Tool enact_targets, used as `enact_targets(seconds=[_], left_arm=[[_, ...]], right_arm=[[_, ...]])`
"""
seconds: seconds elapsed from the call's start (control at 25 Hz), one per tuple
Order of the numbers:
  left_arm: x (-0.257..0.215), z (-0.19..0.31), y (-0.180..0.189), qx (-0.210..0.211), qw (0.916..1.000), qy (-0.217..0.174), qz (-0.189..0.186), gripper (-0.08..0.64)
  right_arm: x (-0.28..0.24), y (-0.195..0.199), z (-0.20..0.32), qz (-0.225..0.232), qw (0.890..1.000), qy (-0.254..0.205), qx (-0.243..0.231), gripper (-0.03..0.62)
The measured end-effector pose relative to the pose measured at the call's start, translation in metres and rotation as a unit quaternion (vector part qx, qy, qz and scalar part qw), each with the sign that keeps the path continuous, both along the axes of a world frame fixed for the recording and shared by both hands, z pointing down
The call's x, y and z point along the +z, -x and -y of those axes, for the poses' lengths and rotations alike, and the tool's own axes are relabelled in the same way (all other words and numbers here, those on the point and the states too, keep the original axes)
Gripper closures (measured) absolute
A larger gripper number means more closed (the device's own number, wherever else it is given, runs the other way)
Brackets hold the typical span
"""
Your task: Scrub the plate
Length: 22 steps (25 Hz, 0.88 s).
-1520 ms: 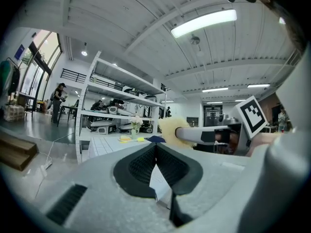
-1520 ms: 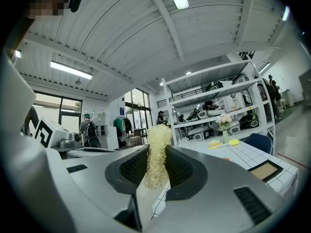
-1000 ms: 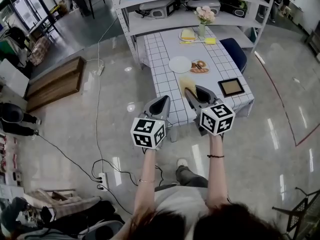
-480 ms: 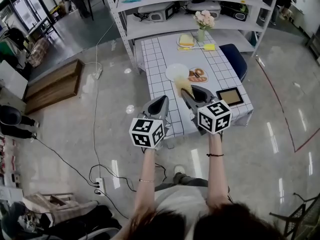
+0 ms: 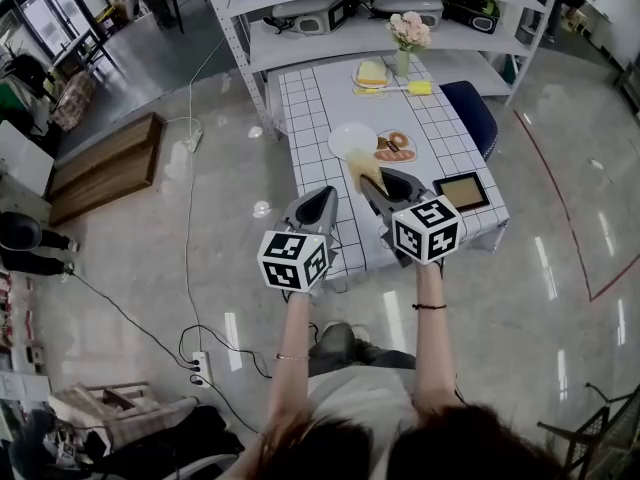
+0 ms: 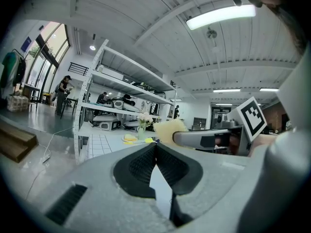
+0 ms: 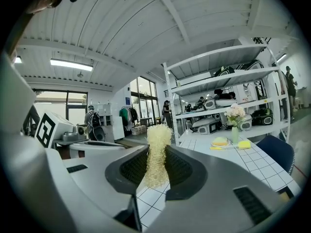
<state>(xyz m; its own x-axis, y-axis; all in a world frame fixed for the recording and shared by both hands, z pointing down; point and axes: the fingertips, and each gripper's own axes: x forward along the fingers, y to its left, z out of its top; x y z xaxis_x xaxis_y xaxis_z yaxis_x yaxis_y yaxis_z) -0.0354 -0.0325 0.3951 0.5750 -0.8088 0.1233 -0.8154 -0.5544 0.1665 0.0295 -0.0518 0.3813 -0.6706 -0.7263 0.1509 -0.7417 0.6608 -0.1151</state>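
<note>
With my right gripper [image 5: 372, 182] clamping the scrubber [image 7: 156, 144] and left gripper [image 6: 155, 147] pressed together empty, the unheld plate [image 5: 349, 139] may, I think, skid off.

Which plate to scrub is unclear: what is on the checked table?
A bare white plate, a plate of food, a dark frame, a flower vase and yellow items farther back. The right gripper and its scourer cover part of the table.

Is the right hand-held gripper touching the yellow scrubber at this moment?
Touching. The right gripper view shows the right hand-held gripper with its jaws pressed against both sides of the yellow scrubber, no gap on either side.
</note>
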Motion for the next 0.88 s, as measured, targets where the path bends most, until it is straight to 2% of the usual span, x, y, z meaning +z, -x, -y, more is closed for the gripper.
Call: enact_targets(seconds=[0.44, 0.88], left_arm=[[0.007, 0.038, 0.009, 0.013, 0.9998, 0.017, 0.0, 0.549], [0.026, 0.096, 0.013, 0.048, 0.9979, 0.043, -0.003, 0.549]], right_arm=[[0.009, 0.001, 0.04, -0.006, 1.0, 0.02, 0.02, 0.506], [0.027, 0.011, 0.092, -0.013, 0.998, 0.043, 0.043, 0.506]])
